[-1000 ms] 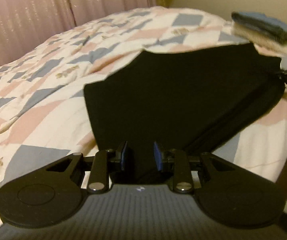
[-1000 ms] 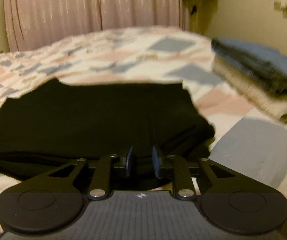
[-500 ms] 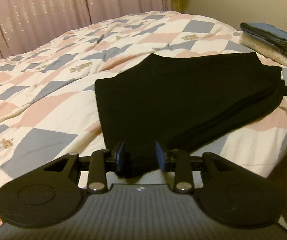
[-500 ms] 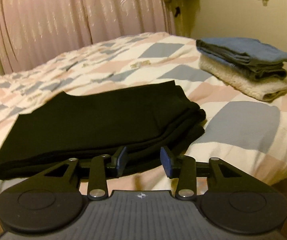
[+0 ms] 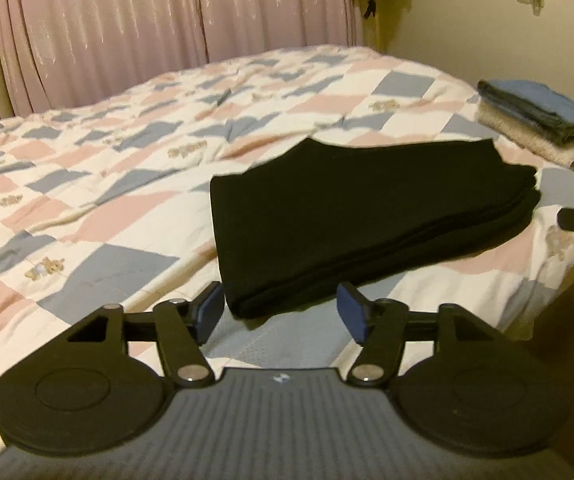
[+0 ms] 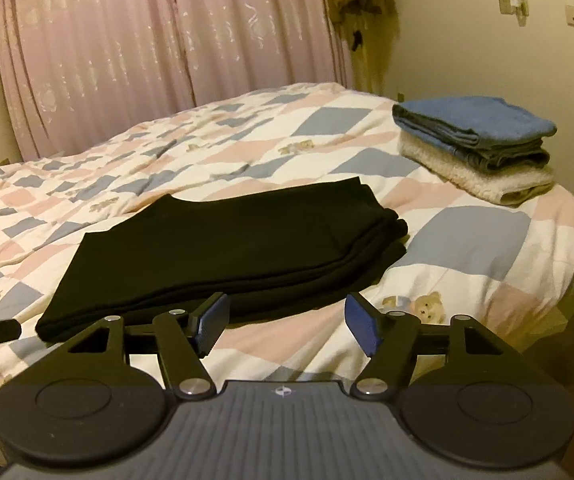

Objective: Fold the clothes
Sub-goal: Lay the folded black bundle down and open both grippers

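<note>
Left wrist: left gripper [image 5: 281, 312] spread wide, empty; folded black fabric garment [image 5: 367, 216] just ahead of jaws, flat on patchwork quilt [image 5: 107, 216], seemingly let go.

Right wrist: right gripper [image 6: 287, 322] likewise splayed, empty; garment [image 6: 227, 248] ahead-left, stacked folded blue and cream towels [image 6: 475, 144] far ahead-right.

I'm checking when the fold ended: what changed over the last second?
Both grippers let go of the black garment: the left gripper and right gripper went from nearly shut on its near edge to open, and backed away from it. The garment stayed folded on the quilt; the stacked towels did not move.
</note>
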Motion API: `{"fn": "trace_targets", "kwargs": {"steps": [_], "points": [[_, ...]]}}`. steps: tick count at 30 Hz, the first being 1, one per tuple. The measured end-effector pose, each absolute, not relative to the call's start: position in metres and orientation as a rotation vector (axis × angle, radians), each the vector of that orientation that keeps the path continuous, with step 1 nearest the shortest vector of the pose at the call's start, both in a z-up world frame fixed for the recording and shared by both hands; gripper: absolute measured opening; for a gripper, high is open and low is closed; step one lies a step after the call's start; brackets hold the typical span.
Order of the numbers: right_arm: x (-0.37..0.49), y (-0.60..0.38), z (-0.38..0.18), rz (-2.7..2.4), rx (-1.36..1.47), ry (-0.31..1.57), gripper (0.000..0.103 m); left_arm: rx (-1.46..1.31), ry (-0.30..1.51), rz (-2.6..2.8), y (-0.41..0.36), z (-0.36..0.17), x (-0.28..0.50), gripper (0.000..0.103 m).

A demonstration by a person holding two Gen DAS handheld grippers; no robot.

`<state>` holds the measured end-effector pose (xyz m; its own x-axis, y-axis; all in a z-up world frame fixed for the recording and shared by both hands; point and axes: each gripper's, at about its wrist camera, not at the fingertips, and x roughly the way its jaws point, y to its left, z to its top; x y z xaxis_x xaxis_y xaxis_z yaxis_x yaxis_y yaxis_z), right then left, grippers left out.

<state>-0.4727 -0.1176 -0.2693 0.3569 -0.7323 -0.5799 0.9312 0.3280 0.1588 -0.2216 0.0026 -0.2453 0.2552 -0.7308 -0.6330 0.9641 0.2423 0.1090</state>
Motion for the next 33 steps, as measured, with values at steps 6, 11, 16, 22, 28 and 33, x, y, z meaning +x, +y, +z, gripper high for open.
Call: {"fn": "trace_targets", "kwargs": {"steps": [6,11,16,22,28,33], "points": [[-0.475,-0.097,-0.265,-1.145,0.504,0.455,0.075,0.526,0.478,-1.232,0.024,-0.232,-0.237,0.068],[-0.477,-0.078,-0.261,-1.142,0.481,0.448,0.082,0.519,0.472,-1.235,0.039,-0.226,-0.245,0.072],[-0.482,-0.064,-0.257,-1.139,0.463,0.43,0.083,0.518,0.457,-1.246,0.052,-0.224,-0.254,0.075],[-0.486,-0.052,-0.257,-1.14,0.466,0.419,0.084,0.518,0.439,-1.266,0.06,-0.222,-0.262,0.077],[-0.484,-0.049,-0.26,-1.133,0.464,0.427,0.084,0.528,0.439,-1.275,0.057,-0.225,-0.265,0.077],[-0.481,-0.054,-0.266,-1.134,0.476,0.444,0.084,0.539,0.461,-1.275,0.051,-0.231,-0.261,0.077]]}}
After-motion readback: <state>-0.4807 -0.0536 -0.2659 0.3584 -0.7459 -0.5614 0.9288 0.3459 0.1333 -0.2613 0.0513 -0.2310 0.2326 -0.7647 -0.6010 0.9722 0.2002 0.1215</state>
